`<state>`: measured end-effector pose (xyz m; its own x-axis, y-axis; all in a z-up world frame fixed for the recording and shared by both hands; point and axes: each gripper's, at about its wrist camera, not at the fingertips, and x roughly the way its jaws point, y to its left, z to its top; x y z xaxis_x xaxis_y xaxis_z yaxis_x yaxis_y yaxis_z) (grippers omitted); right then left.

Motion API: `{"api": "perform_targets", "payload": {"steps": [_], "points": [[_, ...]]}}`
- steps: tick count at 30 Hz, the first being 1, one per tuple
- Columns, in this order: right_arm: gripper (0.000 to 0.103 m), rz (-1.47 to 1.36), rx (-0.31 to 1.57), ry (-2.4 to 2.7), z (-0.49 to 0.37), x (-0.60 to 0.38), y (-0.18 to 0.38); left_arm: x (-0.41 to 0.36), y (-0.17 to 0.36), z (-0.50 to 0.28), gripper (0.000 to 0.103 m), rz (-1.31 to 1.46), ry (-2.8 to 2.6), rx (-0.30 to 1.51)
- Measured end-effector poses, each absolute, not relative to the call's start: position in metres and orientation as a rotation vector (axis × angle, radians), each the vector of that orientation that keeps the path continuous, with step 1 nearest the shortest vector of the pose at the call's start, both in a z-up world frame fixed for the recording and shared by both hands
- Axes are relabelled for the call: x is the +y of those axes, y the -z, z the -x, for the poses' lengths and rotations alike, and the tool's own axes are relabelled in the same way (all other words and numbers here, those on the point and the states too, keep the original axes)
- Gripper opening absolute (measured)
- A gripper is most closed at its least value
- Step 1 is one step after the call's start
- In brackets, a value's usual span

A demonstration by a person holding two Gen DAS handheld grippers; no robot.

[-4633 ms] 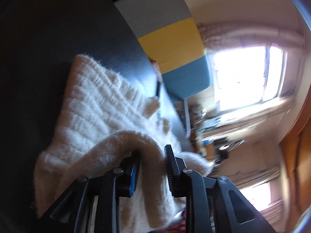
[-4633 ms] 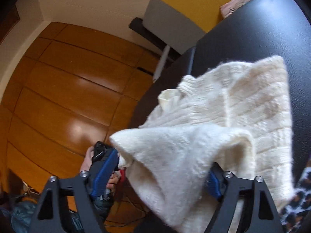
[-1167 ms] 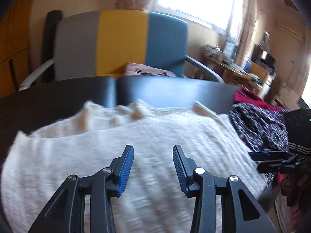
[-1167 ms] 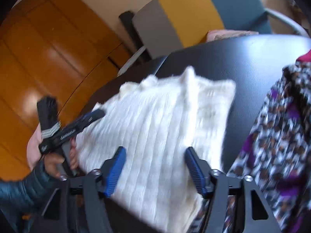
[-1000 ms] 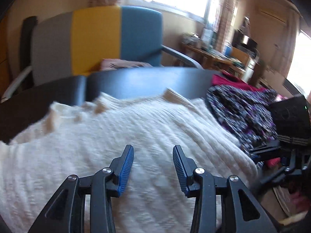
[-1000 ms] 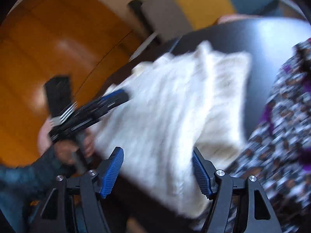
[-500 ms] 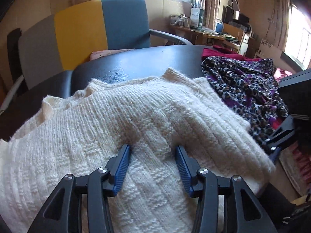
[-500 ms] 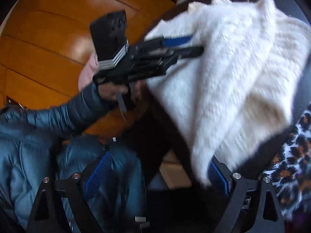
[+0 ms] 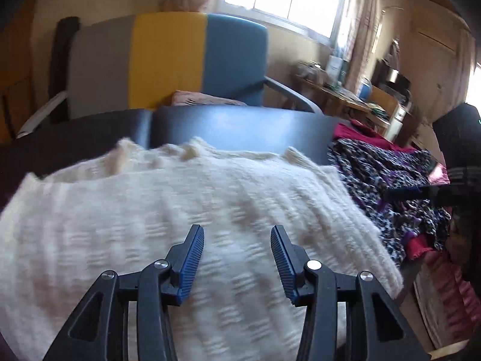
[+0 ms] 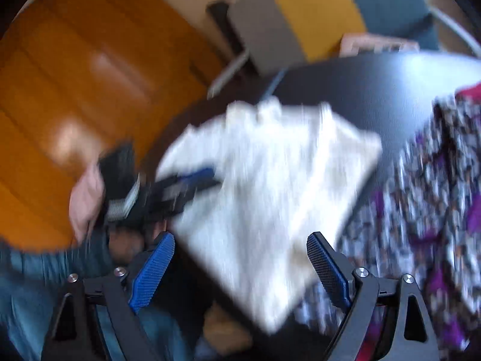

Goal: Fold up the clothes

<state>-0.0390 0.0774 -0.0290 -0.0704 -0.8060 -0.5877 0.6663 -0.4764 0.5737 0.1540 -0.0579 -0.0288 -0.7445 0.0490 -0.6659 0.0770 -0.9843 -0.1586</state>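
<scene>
A folded cream knit sweater (image 9: pixel 210 198) lies on the dark round table (image 9: pixel 240 126). My left gripper (image 9: pixel 237 230) hovers just above the sweater's near part, open, with nothing pinched between its blue pads. In the blurred right wrist view the sweater (image 10: pixel 270 174) lies ahead, and my right gripper (image 10: pixel 240 237) stands wide open over its near corner, holding nothing. The left gripper (image 10: pixel 192 180) shows there at the sweater's left edge, held by a hand (image 10: pixel 85 198). The right gripper (image 9: pixel 402 194) appears dark at the right of the left wrist view.
A leopard-print garment (image 9: pixel 390 180) and a red one (image 9: pixel 360 131) lie heaped on the table to the right of the sweater. A grey, yellow and blue chair (image 9: pixel 168 60) stands behind the table. A teal sleeve (image 10: pixel 30 270) fills the lower left of the right wrist view.
The left gripper's fingers pressed into the sweater half a second ago and now stand clear above it. The right gripper has risen from the sweater's near edge, its jaws wider than a second ago.
</scene>
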Motion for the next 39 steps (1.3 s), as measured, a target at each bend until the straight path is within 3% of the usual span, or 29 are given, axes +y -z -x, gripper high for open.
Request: {"api": "perform_targets", "payload": {"steps": [5,11,14,23,34,35,37,38,39], "points": [[0.093,-0.998,-0.154,2.035,0.055,0.002,0.024,-0.086,0.043,-0.183,0.047,-1.136,2.796,0.245],[0.093,-0.950,0.257,2.207,0.050,-0.085,0.059,-0.090,0.064,-0.214,0.047,-1.130,2.791,0.372],[0.099,-0.980,0.334,2.212,0.065,-0.070,0.077,-0.100,0.058,-0.225,0.047,-1.133,2.812,0.448],[0.103,-1.044,0.247,2.118,0.087,-0.052,0.084,-0.227,0.012,-0.318,0.047,-0.890,2.583,0.651],[0.103,-1.042,0.219,2.111,0.087,-0.053,0.083,-0.273,0.050,-0.310,0.046,-1.090,2.593,0.929],[0.103,-1.043,0.216,2.109,0.088,-0.053,0.083,-0.272,0.051,-0.306,0.044,-1.104,2.593,0.929],[0.103,-1.044,0.208,2.106,0.089,-0.053,0.084,-0.268,0.050,-0.302,0.013,-1.117,2.595,0.895],[0.103,-1.044,0.204,2.105,0.089,-0.052,0.084,-0.264,0.046,-0.303,0.006,-1.107,2.601,0.854],[0.103,-1.045,0.200,2.103,0.090,-0.052,0.084,-0.262,0.042,-0.305,0.006,-1.096,2.622,0.836]]}}
